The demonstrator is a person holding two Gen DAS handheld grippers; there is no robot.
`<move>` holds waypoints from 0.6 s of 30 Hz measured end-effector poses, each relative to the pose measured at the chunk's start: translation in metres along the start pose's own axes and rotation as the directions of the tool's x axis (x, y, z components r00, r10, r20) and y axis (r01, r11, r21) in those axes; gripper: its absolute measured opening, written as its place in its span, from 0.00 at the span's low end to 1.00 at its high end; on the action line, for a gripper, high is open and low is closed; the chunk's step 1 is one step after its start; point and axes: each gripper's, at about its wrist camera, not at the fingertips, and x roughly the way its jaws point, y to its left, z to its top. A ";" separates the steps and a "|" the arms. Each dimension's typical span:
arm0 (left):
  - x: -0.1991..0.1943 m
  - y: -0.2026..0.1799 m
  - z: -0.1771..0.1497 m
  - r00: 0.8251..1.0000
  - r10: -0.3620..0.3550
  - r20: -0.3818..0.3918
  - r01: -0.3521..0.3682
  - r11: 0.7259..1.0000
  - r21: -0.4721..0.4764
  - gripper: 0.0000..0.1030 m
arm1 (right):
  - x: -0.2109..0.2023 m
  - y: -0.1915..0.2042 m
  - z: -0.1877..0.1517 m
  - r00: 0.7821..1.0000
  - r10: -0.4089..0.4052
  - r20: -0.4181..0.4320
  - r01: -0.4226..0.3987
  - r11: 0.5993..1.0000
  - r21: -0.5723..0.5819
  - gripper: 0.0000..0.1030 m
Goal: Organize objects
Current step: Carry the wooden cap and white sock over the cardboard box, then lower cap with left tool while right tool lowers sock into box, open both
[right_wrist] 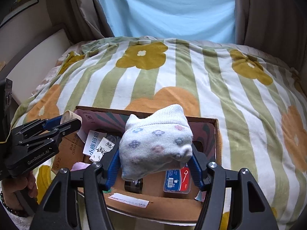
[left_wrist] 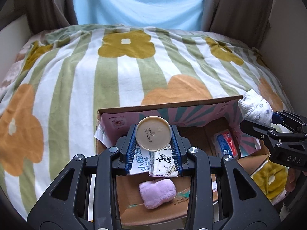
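Left wrist view, nearest first: the left tongs (left_wrist: 154, 145) clamp a round beige-lidded cup (left_wrist: 154, 133) above the cardboard box (left_wrist: 168, 104), over a lilac plush (left_wrist: 157, 193) and packets. The right tongs (right_wrist: 154, 164) grip a rolled sock (right_wrist: 156, 141) over the box's right part. Either could clip the far wall or tumble outside; beyond, the striped blanket (right_wrist: 191, 71) lies open.

Bed (left_wrist: 80, 88) covered by a striped blanket (right_wrist: 220, 88), green and white with yellow and orange flowers. An open cardboard box (right_wrist: 217, 134) sits directly on the blanket at the near edge.
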 end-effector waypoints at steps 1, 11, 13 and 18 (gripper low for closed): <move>0.006 0.001 -0.001 1.000 0.002 -0.012 -0.002 1.000 -0.006 0.30 | 0.007 -0.002 -0.001 1.000 0.009 -0.021 -0.009 1.000 0.012 0.56; 0.030 -0.001 -0.023 0.995 0.000 -0.096 -0.003 0.999 -0.035 0.30 | 0.038 -0.011 -0.024 0.993 0.005 -0.118 0.000 0.999 0.045 0.56; 0.031 -0.003 -0.026 0.995 -0.001 -0.102 -0.002 0.999 -0.033 0.30 | 0.040 -0.013 -0.028 0.991 0.014 -0.130 -0.006 0.998 0.058 0.56; 0.026 -0.008 -0.021 0.996 0.010 -0.092 -0.013 1.000 -0.027 0.30 | 0.035 -0.011 -0.024 0.992 0.009 -0.126 -0.002 0.998 0.055 0.56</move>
